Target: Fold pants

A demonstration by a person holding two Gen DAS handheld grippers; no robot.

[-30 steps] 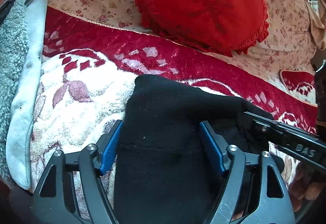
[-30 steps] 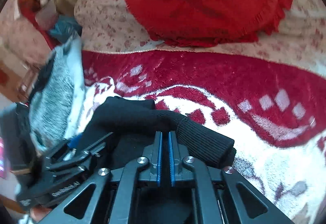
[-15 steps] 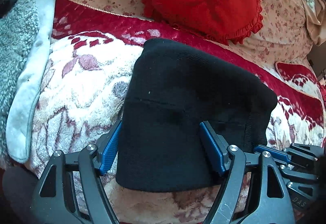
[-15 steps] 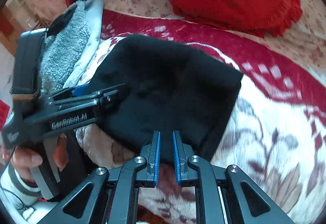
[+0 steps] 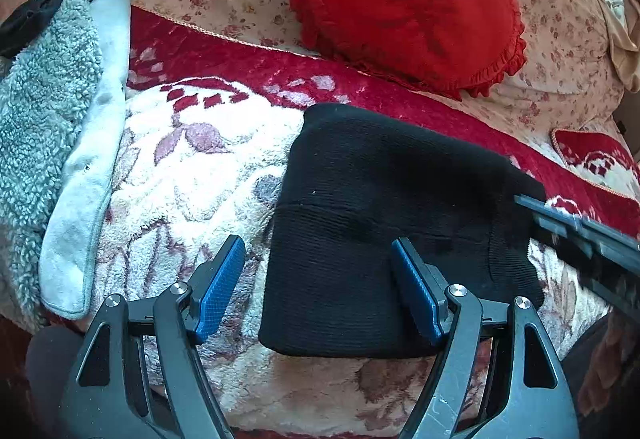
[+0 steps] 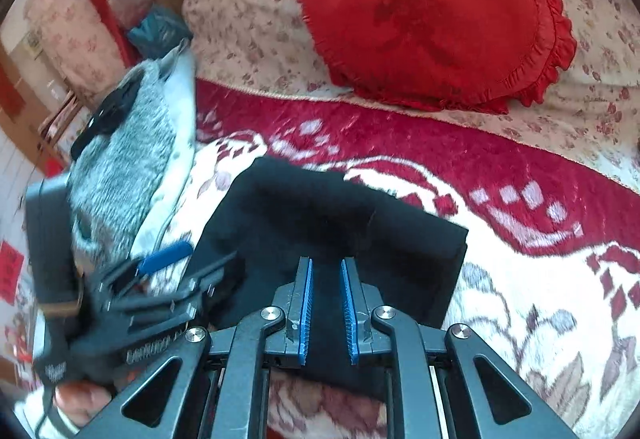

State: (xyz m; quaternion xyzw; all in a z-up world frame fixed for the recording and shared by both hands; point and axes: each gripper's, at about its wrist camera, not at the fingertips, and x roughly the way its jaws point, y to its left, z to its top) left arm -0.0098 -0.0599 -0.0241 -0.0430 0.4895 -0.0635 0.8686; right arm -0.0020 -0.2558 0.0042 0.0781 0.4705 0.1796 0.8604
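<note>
Hovering over the finished fold, both grippers empty

Left gripper (image 5: pixel 318 289) gapes wide and right gripper (image 6: pixel 325 303) stands narrowly parted, neither gripping the black knitted pants (image 5: pixel 384 235), likely released to settle; pants lie folded on the red-and-cream floral fleece blanket (image 5: pixel 192 175), below the red heart-shaped frilled cushion (image 5: pixel 408 3).

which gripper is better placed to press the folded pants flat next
Left, probably. The left gripper is wide open with its jaws over the near edge of the pants. The right gripper has a narrow gap and sits at the pants' near edge too.
</note>
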